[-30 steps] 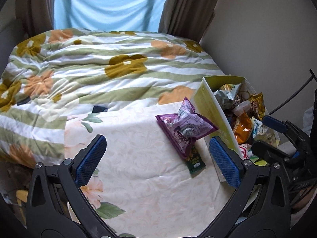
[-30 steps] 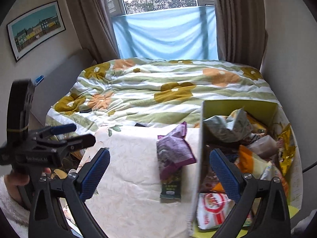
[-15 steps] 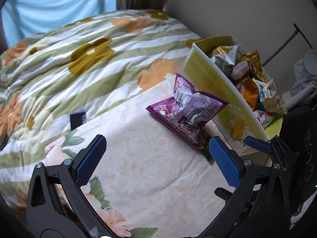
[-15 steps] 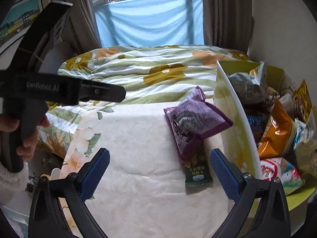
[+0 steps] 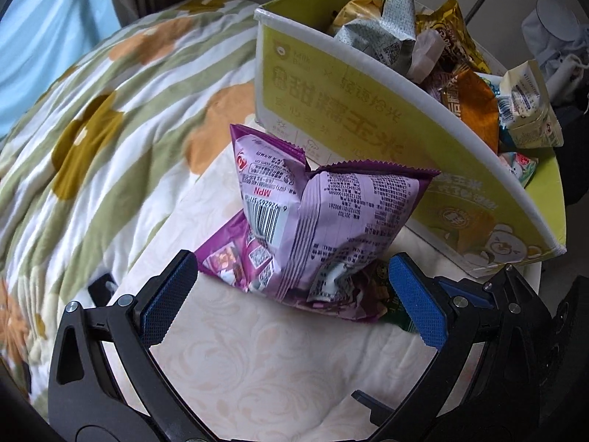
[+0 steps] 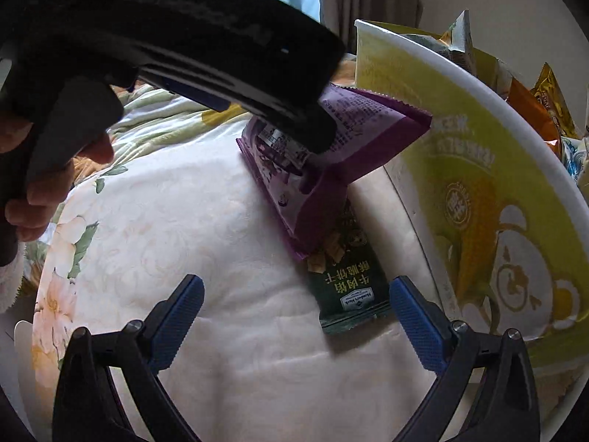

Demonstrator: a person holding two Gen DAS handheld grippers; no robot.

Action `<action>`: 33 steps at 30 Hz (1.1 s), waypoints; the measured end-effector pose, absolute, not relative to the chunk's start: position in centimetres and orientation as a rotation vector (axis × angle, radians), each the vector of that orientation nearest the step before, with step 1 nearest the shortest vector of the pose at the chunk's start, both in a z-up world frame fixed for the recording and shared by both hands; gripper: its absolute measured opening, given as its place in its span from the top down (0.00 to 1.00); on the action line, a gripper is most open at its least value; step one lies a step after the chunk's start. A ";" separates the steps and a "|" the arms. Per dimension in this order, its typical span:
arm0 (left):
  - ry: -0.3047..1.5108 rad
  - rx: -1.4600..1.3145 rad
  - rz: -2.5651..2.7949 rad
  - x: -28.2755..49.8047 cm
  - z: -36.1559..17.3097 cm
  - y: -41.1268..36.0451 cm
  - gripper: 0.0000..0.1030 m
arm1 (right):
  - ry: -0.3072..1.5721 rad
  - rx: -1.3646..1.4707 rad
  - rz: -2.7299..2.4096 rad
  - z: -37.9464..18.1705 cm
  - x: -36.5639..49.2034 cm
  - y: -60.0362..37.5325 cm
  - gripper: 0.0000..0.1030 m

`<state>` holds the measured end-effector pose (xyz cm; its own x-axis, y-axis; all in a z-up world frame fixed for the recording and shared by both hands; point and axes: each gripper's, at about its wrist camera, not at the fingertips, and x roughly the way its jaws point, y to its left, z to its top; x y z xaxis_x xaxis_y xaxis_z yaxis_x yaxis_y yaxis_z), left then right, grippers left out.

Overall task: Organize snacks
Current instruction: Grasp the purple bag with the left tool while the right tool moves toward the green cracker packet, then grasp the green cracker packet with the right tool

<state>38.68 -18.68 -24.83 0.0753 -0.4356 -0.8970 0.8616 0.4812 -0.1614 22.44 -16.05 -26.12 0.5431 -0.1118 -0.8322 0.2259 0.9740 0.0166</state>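
One green packet (image 6: 348,280) lies lengthwise (toward camera).

Purple snack bag (image 5: 316,221): back panel faces up, printed upside down, "MPN" in red above a barcode, small dense print beyond reading. Dark green snack packet (image 6: 348,287) under it: gold Chinese characters 牛肉粒 and 酥脆饼干, white brand badge too small to read. Yellow box (image 5: 368,110): large pale Chinese lettering, inverted, not legible; round bear emblem on its side.
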 end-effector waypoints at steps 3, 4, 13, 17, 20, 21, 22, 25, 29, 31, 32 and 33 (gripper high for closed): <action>1.117 0.474 -1.039 39.4 -25.9 -19.5 0.00 | 0.967 0.092 -0.214 -26.5 23.1 -16.0 0.03; 1.127 0.467 -1.042 39.7 -26.3 -19.8 0.00 | 0.966 0.085 -0.217 -26.7 23.4 -16.1 0.03; 1.131 0.396 -1.100 41.0 -27.8 -19.7 0.02 | 0.996 0.094 -0.181 -28.2 25.4 -16.7 0.03; 1.123 0.386 -1.104 41.3 -27.8 -19.6 0.14 | 1.010 0.093 -0.138 -28.5 25.9 -16.8 0.03; 1.119 0.382 -1.103 41.6 -27.7 -19.5 0.19 | 1.025 0.073 -0.097 -28.6 26.1 -16.9 0.03; 1.117 0.381 -1.101 41.6 -27.7 -19.5 0.20 | 1.031 0.070 -0.083 -28.7 26.1 -16.8 0.03; 1.116 0.382 -1.100 41.5 -27.6 -19.4 0.23 | 1.037 0.070 -0.073 -28.7 26.2 -16.8 0.03; 1.099 0.379 -1.095 41.4 -27.0 -18.9 0.32 | 1.048 0.056 -0.055 -28.8 26.1 -16.8 0.04; 1.089 0.376 -1.081 41.4 -26.6 -18.3 0.38 | 1.050 0.045 -0.048 -29.1 25.3 -16.9 0.07; 1.088 0.372 -1.074 41.5 -26.5 -18.0 0.39 | 1.048 0.043 -0.048 -29.0 25.3 -17.1 0.10; 1.088 0.370 -1.068 41.5 -26.4 -17.8 0.40 | 1.047 0.042 -0.048 -28.7 24.9 -17.5 0.13; 1.088 0.365 -1.063 41.6 -26.4 -17.6 0.40 | 1.046 0.042 -0.048 -28.7 24.9 -17.6 0.16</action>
<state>41.58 -17.56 -26.38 0.0612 -0.5182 -0.8531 0.8407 0.4874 -0.2358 24.85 -17.60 -28.66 0.5004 -0.0197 -0.8656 0.0599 0.9981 0.0119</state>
